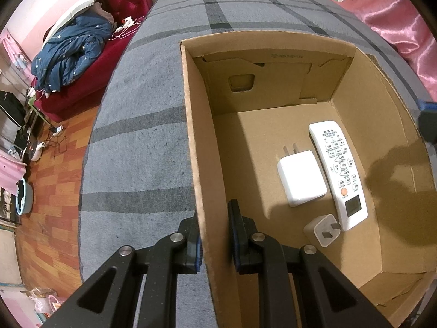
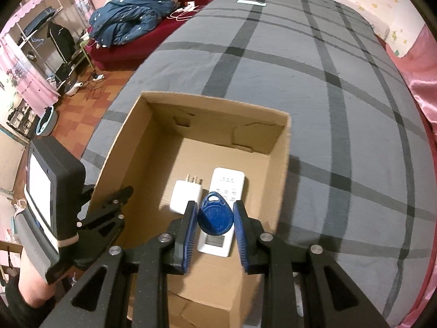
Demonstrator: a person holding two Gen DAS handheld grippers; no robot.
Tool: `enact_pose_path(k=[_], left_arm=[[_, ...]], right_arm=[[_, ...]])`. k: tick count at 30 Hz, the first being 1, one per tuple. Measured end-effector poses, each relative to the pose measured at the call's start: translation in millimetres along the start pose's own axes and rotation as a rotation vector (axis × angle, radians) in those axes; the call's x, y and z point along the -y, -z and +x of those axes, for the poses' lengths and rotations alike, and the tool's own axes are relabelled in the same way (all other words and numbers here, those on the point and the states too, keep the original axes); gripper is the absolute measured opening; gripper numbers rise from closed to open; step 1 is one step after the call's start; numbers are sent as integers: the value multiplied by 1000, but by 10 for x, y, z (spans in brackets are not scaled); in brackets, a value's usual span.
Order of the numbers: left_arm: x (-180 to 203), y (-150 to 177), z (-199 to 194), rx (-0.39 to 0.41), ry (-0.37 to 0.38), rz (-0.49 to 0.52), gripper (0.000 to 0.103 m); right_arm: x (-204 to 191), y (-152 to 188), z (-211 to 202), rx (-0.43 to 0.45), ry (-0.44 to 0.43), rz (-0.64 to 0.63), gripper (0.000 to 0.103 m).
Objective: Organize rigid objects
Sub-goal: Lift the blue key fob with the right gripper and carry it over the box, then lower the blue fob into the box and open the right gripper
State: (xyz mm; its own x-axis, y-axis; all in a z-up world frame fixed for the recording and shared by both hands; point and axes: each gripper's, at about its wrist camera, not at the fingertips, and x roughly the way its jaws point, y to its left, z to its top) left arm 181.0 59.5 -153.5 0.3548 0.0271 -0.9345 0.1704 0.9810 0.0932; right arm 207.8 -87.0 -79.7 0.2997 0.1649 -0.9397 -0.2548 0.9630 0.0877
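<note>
An open cardboard box stands on the bed. My left gripper is shut on the box's left wall, one finger outside and one inside; the right wrist view shows it at that wall. On the box floor lie a white remote, a white charger with its prongs pointing away, and a small white plug adapter. My right gripper hangs above the box, shut on a blue teardrop key fob, right over the remote and beside the charger.
A grey plaid cover spans the bed, with a thin teal strip at its far end. A red sofa with a blue jacket stands left, beyond a wooden floor. Pink satin fabric borders the right side.
</note>
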Motion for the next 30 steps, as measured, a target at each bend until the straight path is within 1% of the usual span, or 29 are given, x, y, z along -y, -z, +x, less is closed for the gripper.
enact_pose_path(k=[6, 14, 23, 30], left_arm=[[17, 7, -4, 2, -6, 5, 18], [17, 11, -4, 3, -7, 5, 18], [18, 11, 5, 4, -5, 3, 18], [20, 1, 3, 3, -7, 4, 18]], right_arm=[[-117, -2, 254, -32, -11, 4, 28], [-146, 36, 595, -76, -17, 35, 28], [-161, 98, 896, -127, -14, 56, 28], [-176, 131, 1046, -154, -11, 63, 28]])
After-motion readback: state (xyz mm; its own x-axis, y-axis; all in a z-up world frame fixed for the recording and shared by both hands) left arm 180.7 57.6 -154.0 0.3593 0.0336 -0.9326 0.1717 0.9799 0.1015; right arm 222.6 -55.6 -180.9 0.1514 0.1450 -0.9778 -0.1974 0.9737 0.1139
